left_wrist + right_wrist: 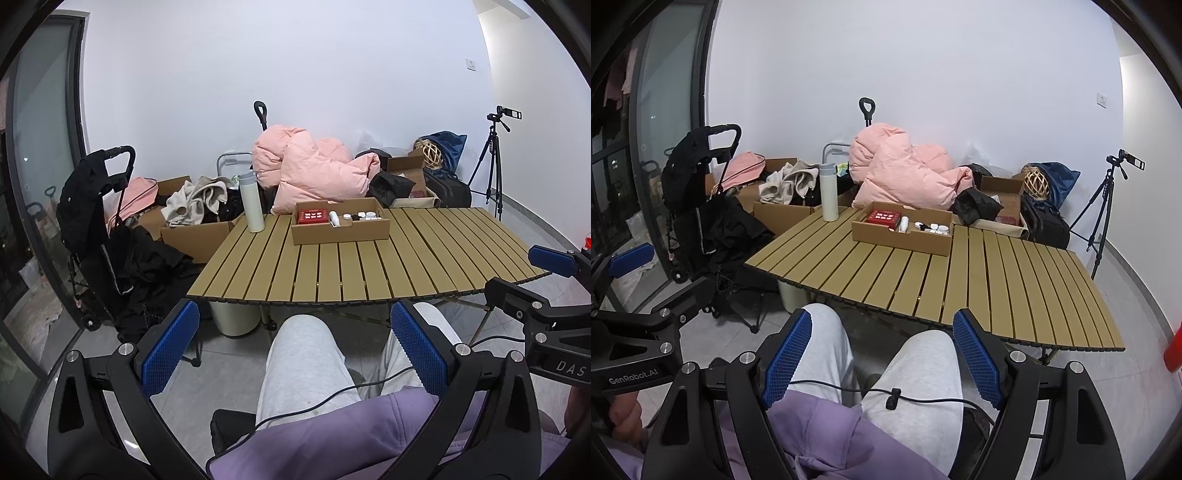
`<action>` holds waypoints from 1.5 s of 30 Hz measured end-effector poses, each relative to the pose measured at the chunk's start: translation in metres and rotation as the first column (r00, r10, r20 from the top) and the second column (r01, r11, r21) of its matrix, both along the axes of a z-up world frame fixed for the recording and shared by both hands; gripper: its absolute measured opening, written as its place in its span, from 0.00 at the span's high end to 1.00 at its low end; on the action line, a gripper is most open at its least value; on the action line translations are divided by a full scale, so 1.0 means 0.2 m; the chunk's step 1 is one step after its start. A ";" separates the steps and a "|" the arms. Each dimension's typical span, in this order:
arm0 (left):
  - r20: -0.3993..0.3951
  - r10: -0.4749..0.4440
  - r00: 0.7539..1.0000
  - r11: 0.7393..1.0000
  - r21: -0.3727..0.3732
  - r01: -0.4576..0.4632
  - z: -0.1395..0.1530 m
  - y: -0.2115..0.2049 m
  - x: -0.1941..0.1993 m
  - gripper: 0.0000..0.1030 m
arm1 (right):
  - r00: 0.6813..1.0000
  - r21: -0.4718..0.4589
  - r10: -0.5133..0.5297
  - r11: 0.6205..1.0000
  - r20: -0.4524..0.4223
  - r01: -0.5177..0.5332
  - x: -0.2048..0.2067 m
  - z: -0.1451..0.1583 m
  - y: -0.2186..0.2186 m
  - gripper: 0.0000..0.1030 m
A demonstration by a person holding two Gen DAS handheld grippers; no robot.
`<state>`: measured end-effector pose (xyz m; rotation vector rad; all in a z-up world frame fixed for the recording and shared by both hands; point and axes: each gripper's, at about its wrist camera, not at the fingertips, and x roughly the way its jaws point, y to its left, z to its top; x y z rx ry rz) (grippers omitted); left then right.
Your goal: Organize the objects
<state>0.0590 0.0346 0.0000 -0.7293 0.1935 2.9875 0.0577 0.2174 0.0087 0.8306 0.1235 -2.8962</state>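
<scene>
A shallow cardboard box (340, 230) (905, 236) stands at the far side of the slatted table (369, 269) (960, 280). It holds a red packet (313, 216) (882, 218), a white tube (334, 218) (904, 224) and several small white jars (364, 215) (936, 228). A white thermos (251, 201) (828, 192) stands upright left of the box. My left gripper (295, 350) and right gripper (882, 354) are both open and empty, held over the person's lap, well short of the table.
Behind the table lie a pink duvet (314, 166), cardboard boxes with clothes (192, 206) and dark bags (447, 188). A black trolley (96, 221) stands at the left by a glass door. A tripod with a camera (495, 166) stands at the right.
</scene>
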 end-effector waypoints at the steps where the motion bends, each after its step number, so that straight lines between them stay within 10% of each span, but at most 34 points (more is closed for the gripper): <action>1: 0.000 0.001 1.000 1.000 0.001 -0.001 0.00 0.00 0.00 0.00 | 1.000 -0.001 0.000 1.000 0.000 0.000 0.00 0.00 0.00 0.20; 45: 0.047 -0.005 0.999 1.000 0.007 0.005 -0.03 0.00 -0.04 0.00 | 0.999 -0.029 0.010 1.000 0.031 -0.010 -0.02 -0.02 0.04 0.20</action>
